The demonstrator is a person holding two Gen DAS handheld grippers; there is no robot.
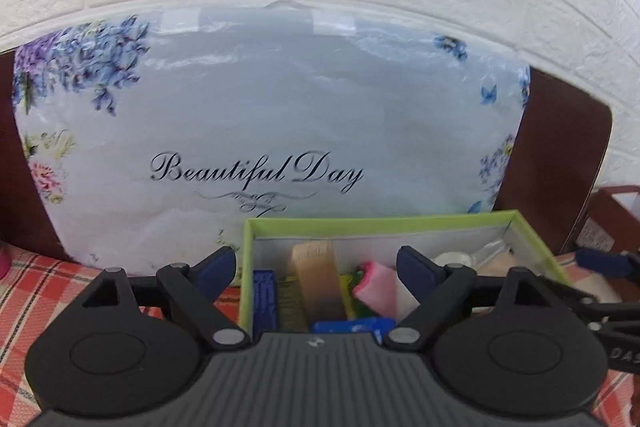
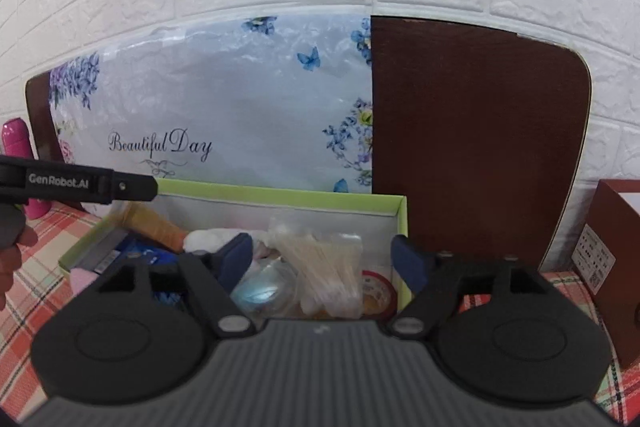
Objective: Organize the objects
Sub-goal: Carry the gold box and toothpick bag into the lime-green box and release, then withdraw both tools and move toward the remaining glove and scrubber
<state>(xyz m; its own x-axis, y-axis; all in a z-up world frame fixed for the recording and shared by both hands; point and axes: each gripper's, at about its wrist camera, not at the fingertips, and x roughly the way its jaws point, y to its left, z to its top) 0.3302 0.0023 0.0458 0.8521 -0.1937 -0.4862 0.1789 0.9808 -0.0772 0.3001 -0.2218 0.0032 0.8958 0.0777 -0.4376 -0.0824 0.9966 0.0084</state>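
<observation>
A green-rimmed box (image 1: 360, 223) sits on the checked cloth, filled with small items: a tan tube (image 1: 320, 283), a pink block (image 1: 374, 285), blue packets (image 1: 264, 301). In the right wrist view the box (image 2: 402, 227) also holds a bag of cotton swabs (image 2: 328, 271), a clear round case (image 2: 264, 291) and a round tin (image 2: 378, 293). My left gripper (image 1: 316, 267) is open and empty, hovering over the box's left part. My right gripper (image 2: 324, 259) is open and empty over the box's right part. The left gripper's body (image 2: 76, 183) shows at the left of the right wrist view.
A plastic-wrapped floral pillow (image 1: 260, 131) printed "Beautiful Day" leans against a brown board (image 2: 472, 139) and a white brick wall behind the box. A brown carton (image 2: 612, 259) stands at the right. A pink bottle (image 2: 16, 143) stands at the far left.
</observation>
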